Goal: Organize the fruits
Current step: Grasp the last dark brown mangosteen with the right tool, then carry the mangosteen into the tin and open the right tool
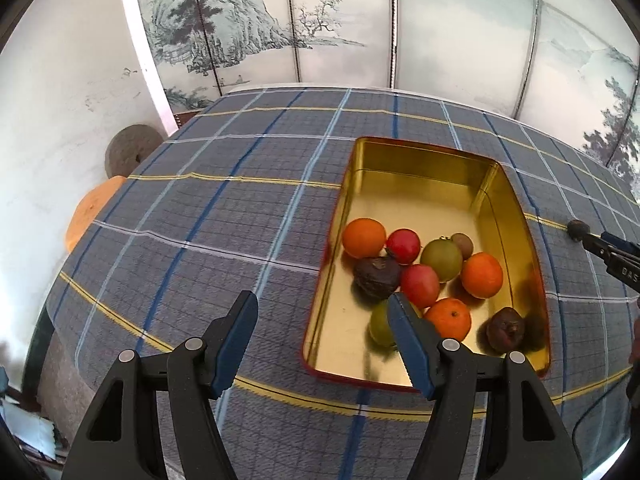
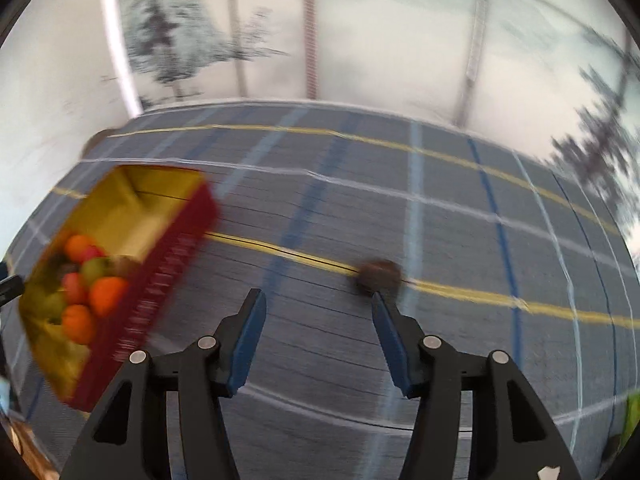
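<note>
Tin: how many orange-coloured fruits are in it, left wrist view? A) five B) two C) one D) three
D: the gold tin holds three orange fruits, one at its left wall, one toward the right wall and one nearer the camera, among red, green and dark ones.

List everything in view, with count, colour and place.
tin: one, gold inside, red outside, on the cloth
oranges: three, orange, in the tin
red fruits: two, red, in the tin
green fruits: two, green, in the tin
dark wrinkled fruits: two, brown-purple, in the tin
kiwi: one, brown, in the tin
loose fruit: one, brown, on the cloth outside the tin
tablecloth: one, grey-blue plaid
folding screen: one, painted landscape, behind the table
left gripper: jaws open, empty
right gripper: jaws open, empty
</note>
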